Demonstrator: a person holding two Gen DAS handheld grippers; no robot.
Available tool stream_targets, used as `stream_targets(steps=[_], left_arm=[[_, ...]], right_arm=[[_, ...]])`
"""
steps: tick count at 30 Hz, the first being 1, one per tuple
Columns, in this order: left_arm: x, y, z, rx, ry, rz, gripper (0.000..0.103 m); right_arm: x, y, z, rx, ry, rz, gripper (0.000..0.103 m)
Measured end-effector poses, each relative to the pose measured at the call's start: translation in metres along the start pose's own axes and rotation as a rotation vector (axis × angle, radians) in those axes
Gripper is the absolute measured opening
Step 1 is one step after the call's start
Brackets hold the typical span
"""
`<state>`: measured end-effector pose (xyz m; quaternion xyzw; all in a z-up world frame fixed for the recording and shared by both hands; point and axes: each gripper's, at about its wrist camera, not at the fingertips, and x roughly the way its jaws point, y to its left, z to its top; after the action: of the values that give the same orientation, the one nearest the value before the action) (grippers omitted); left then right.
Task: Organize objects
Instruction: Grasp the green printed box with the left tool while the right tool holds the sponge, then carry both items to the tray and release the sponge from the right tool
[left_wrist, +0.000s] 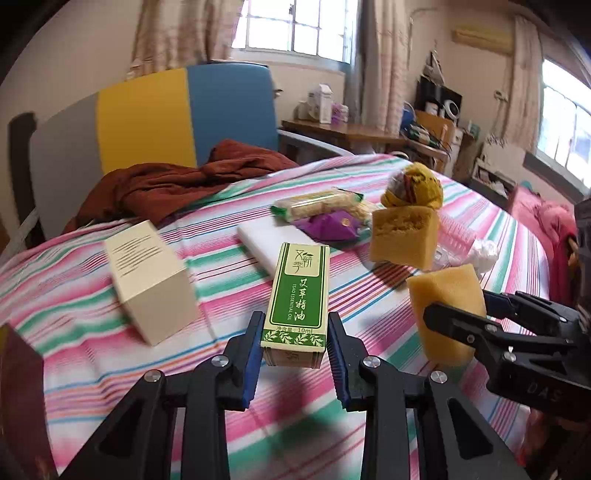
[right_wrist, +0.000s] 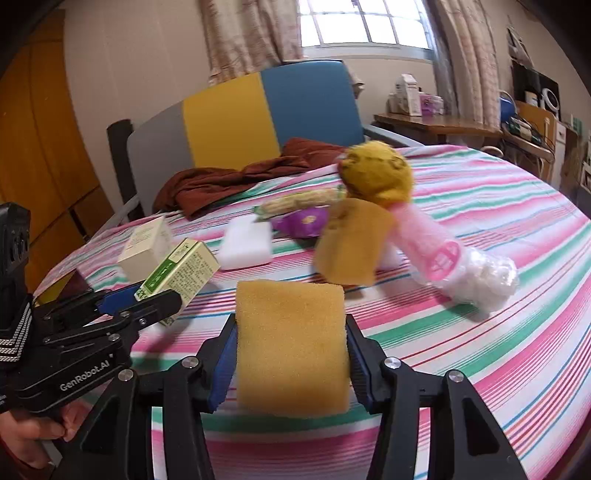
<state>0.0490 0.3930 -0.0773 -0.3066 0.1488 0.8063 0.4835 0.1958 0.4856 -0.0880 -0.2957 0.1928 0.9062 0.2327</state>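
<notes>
Left gripper (left_wrist: 295, 332) fingers clamped tight on the green essential-oil box (left_wrist: 298, 299), box lifted off the striped bed (left_wrist: 92, 295), held upright-ish between the blue pads. Right gripper (right_wrist: 291, 354) fingers partly open but pressing both sides of a yellow sponge (right_wrist: 291, 347), also held above the bed. On the bed behind: cream box (left_wrist: 151, 280), white block (left_wrist: 262, 240), second sponge (left_wrist: 404, 238), purple packet (left_wrist: 328, 225), noodle pack (left_wrist: 317, 203), yellow ball (left_wrist: 413, 186), pink-and-clear bag (right_wrist: 454, 262), brown cloth (left_wrist: 177, 184). A hand (right_wrist: 33, 439) grips the left gripper's handle.
</notes>
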Motion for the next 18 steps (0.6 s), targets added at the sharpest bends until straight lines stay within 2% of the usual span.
stream_targets(steps=[12,18], left_arm=[[-0.055,0.019,-0.024,-0.124,-0.063,-0.026,0.033],[-0.099,0.022,-0.033,-0.127,-0.126,-0.027,0.033]], right_arm=[[-0.016,0.045,-0.01,0.004,0.028,0.032,0.053],[-0.024,0.073,-0.015,-0.026,0.032,0.059,0.053]])
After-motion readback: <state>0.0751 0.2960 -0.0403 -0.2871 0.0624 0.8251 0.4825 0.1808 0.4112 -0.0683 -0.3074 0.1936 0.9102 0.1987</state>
